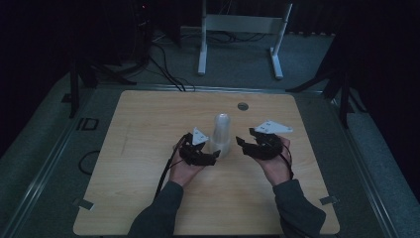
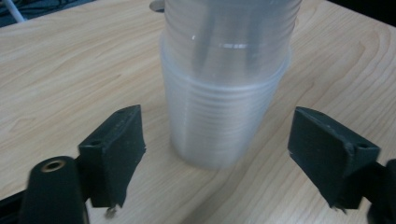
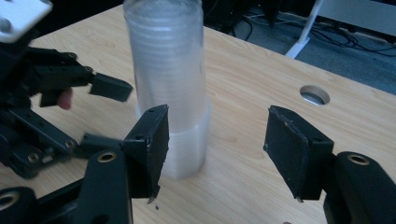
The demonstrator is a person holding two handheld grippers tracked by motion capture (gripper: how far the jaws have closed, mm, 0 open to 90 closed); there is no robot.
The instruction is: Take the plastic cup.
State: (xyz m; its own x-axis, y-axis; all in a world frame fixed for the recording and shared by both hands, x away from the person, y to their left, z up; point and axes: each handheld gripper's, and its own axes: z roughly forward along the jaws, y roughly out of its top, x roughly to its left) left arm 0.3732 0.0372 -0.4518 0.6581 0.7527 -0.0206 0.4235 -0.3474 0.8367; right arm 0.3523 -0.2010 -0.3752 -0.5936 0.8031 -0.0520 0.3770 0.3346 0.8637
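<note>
A stack of clear plastic cups (image 1: 221, 135) stands upside down near the middle of the wooden table (image 1: 143, 198). My left gripper (image 1: 214, 151) is at the stack's left side, low by its base. In the left gripper view the stack (image 2: 224, 93) rises between the two black jaws, which stand wide of it on both sides without touching; the left gripper (image 2: 223, 156) is open. My right gripper (image 1: 240, 144) hovers just right of the stack. Its jaws (image 3: 222, 151) are apart with bare table between them, and the stack (image 3: 170, 93) shows behind its left jaw.
A round metal-rimmed hole (image 1: 242, 106) sits in the tabletop behind the stack. Beyond the table's far edge stand a white frame (image 1: 242, 29) and dark stands, with cables on the floor. A person's forearms come in from the near edge.
</note>
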